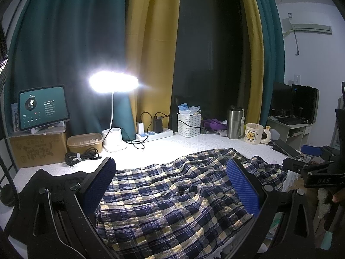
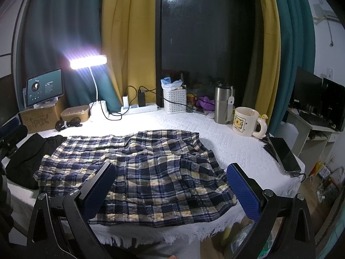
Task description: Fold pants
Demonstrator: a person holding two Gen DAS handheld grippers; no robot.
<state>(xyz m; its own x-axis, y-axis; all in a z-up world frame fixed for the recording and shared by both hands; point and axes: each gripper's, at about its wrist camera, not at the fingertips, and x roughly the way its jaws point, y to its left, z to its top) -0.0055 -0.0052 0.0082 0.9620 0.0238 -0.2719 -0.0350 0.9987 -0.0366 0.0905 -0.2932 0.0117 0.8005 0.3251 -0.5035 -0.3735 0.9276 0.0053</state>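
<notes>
A pair of navy, white and pale-yellow plaid cotton pants (image 2: 138,172) lies spread and rumpled across the near half of the table with the white textured fringed cloth (image 2: 226,142), its near hem hanging just over the front edge and its far side reaching toward the middle. The left gripper (image 1: 172,185) hangs over the pants near the front edge, its blue ribbed pads (image 1: 243,190) spread wide with nothing between them; the right gripper (image 2: 172,192) is likewise wide open and empty above the near hem. Folding looks not yet begun: the cloth is creased and bunched, with no clean fold line. A crumpled black garment (image 2: 28,155) lies at the left edge, touching or slightly under the plaid fabric, so a pinch on that side could catch both. Near the right edge a dark smartphone with a cable (image 2: 284,155) lies close to the pants, and a cream ceramic mug with a bear picture (image 2: 245,122) and a brushed steel tumbler (image 2: 223,105) stand toward the back right corner; a wide swing of fabric could drag the phone off or knock the mug. A pinch too deep might lift the tablecloth as well. The lit white desk lamp (image 2: 90,61) at the back left throws glare that could hide the hems.
</notes>
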